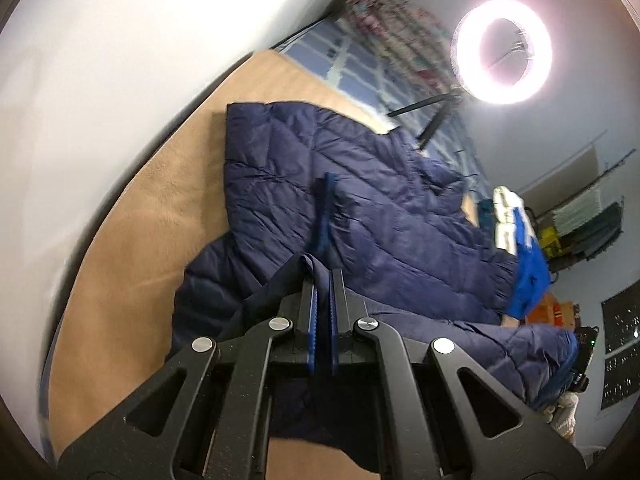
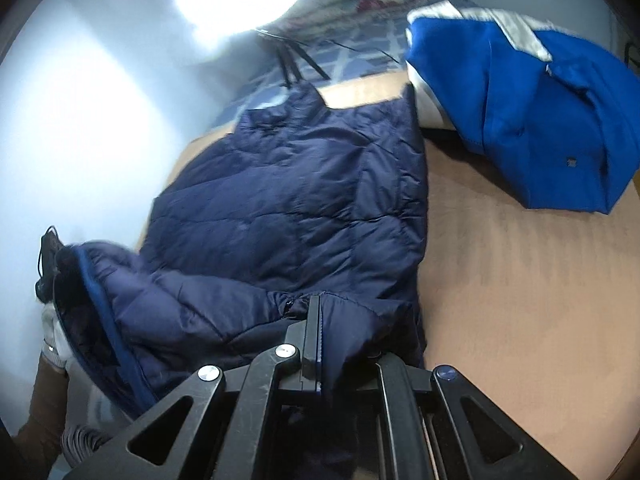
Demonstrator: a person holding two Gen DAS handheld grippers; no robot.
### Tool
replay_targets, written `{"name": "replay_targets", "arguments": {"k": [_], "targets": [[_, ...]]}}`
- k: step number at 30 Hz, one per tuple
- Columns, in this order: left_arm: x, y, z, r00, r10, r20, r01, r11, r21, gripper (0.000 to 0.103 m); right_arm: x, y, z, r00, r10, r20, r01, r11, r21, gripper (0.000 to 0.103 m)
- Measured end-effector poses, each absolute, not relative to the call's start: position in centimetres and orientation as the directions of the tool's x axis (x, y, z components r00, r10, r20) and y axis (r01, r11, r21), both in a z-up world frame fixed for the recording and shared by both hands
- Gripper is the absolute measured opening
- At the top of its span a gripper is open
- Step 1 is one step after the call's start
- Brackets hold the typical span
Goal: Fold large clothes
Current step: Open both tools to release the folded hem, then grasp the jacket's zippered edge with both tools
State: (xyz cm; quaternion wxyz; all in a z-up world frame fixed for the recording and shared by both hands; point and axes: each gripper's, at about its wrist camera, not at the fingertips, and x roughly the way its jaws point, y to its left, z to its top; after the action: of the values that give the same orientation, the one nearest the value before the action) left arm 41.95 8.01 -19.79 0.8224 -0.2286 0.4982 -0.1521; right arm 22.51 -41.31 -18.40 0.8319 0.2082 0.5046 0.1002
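Note:
A large navy quilted puffer jacket [image 1: 360,184] lies spread on the tan table [image 1: 132,240], its near part lifted and folded toward the far side. My left gripper [image 1: 322,276] is shut on a fold of the jacket's near edge, dark fabric pinched between its blue pads. In the right wrist view the same jacket [image 2: 304,192] stretches away from me, and my right gripper [image 2: 320,304] is shut on its edge, with cloth draped over the right finger. A blue-trimmed opening of the jacket [image 2: 104,304] hangs at the lower left.
A bright blue and white garment [image 2: 532,112] lies heaped on the tan table [image 2: 520,288] at the far right. A ring light [image 1: 502,50] on a tripod glares beyond the table, over a blue checked floor [image 1: 360,68]. White wall to the left.

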Motion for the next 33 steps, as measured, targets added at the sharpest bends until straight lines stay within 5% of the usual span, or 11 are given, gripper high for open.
{"name": "replay_targets", "arguments": {"k": [3,6,7,12,14,22,33], "targets": [[43.6,7.8,-21.8,0.443,-0.453,-0.774,-0.006,0.862,-0.507,0.002,24.6,-42.5,-20.6,0.449,0.409,-0.795,0.089,0.865,0.495,0.003],[44.5,8.0,-23.2,0.433,-0.447,-0.783,-0.023,0.863,-0.505,0.005,25.6,-43.7,-22.0,0.444,0.431,-0.786,0.135,0.835,0.534,0.014],[44.8,8.2,-23.5,0.424,-0.451,-0.785,-0.037,0.858,-0.513,0.014,25.7,-44.2,-22.3,0.452,0.444,-0.774,0.150,0.817,0.557,0.025],[44.9,9.0,-22.3,0.452,-0.449,-0.771,-0.026,0.857,-0.514,0.033,24.6,-47.1,-21.7,0.539,0.448,-0.713,0.164,0.775,0.611,0.050],[44.5,9.4,-20.9,0.498,-0.411,-0.763,-0.005,0.879,-0.477,0.051,23.6,-48.1,-21.1,0.585,0.401,-0.705,0.162,0.794,0.586,0.065],[44.4,7.0,-19.7,0.497,-0.351,-0.794,0.162,0.936,-0.312,0.057,23.1,-47.7,-20.0,0.639,0.357,-0.681,0.040,0.869,0.494,0.067],[52.3,3.0,-22.7,0.388,-0.386,-0.837,0.148,0.922,-0.357,0.058,29.8,-44.8,-20.6,0.608,0.294,-0.738,0.006,0.927,0.374,0.070]]}}
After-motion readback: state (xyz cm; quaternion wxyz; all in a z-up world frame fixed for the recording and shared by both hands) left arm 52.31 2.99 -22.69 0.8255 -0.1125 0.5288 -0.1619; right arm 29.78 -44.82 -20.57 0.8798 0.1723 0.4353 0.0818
